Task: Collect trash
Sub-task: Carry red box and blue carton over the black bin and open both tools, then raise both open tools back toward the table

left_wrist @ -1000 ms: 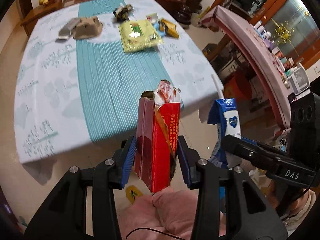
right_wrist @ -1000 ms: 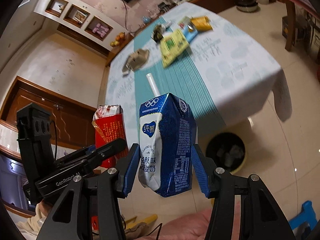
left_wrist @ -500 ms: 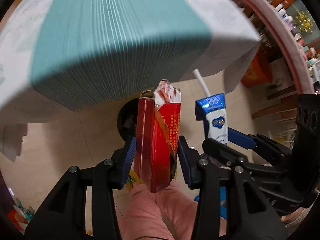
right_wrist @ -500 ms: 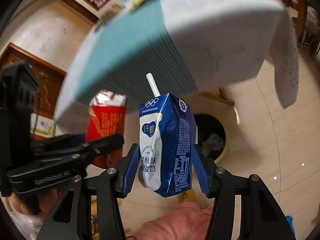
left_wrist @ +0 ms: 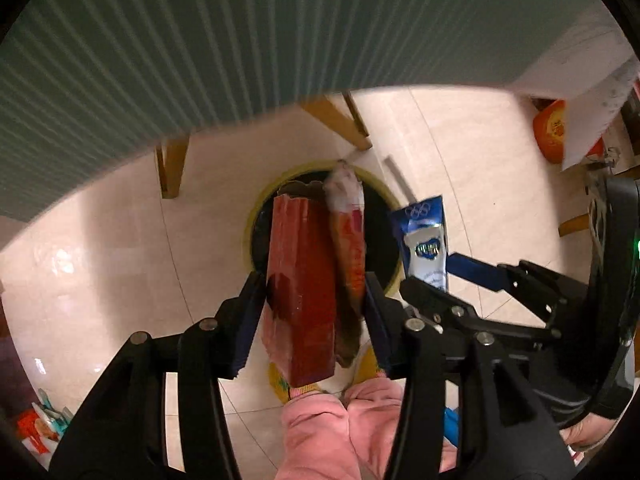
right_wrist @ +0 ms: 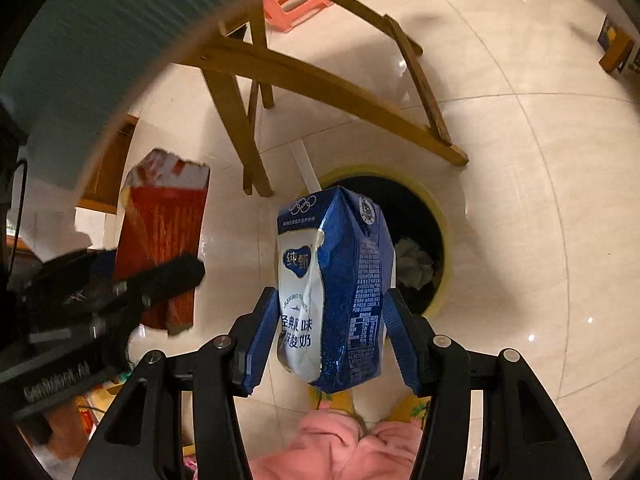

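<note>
My left gripper (left_wrist: 314, 300) is shut on a torn red snack packet (left_wrist: 304, 280), held upright over a round bin (left_wrist: 384, 240) with a yellow rim on the floor. My right gripper (right_wrist: 330, 320) is shut on a blue and white milk carton (right_wrist: 336, 280) with a white straw (right_wrist: 304, 168), held just in front of the same bin (right_wrist: 436, 240), which holds crumpled paper (right_wrist: 414, 264). The carton (left_wrist: 426, 240) shows to the right of the packet in the left wrist view; the packet (right_wrist: 160, 232) shows at left in the right wrist view.
The table's teal striped cloth (left_wrist: 240, 40) hangs overhead, with wooden legs (right_wrist: 240, 128) behind the bin. A pink stool (right_wrist: 296, 4) stands beyond. A person's pink-clad legs (left_wrist: 340, 432) are below the grippers. Tiled floor (right_wrist: 520, 200) spreads to the right.
Both grippers have tipped downward and lowered from the tabletop view toward the floor. The bin, small before, now lies close under the packet and carton. Both grips are unchanged.
</note>
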Available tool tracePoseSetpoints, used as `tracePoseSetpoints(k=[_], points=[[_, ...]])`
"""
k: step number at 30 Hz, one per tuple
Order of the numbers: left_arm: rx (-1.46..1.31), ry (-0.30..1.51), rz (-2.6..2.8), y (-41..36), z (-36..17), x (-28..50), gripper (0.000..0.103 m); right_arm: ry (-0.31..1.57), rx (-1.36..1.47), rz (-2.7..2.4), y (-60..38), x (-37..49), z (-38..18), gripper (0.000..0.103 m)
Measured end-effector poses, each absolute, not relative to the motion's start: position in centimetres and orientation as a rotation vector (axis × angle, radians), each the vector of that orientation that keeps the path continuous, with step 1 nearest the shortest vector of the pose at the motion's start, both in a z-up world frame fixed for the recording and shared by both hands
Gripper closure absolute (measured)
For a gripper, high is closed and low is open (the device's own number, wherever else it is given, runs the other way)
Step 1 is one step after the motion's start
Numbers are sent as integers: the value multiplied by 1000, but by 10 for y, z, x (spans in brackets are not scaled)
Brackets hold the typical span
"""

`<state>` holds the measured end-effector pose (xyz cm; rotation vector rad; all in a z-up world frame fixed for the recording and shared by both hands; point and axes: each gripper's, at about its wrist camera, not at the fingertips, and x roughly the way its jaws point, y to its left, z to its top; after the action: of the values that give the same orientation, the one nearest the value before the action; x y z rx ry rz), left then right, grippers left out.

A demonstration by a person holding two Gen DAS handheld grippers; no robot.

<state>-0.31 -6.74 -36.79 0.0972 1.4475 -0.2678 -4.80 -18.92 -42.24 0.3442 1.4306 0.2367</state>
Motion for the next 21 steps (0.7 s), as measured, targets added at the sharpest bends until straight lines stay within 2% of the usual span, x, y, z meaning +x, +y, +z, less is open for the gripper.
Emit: tracePoseSetpoints(k=[3,5,7,21], points=[[111,1464,-248,-64,-384,-4,47,1431,320,220,-184,-41,-435,49],[109,1459,-234,-60,-387,-2,29,1427,326,211,-182,-36,-438,49],[95,1449,-232,-55,-387,-3,24,1422,333,206,-183,-35,-436,49],[78,1401,-206,-34,-346,-8,23,1381,325,207,-178,-32,-386,49]])
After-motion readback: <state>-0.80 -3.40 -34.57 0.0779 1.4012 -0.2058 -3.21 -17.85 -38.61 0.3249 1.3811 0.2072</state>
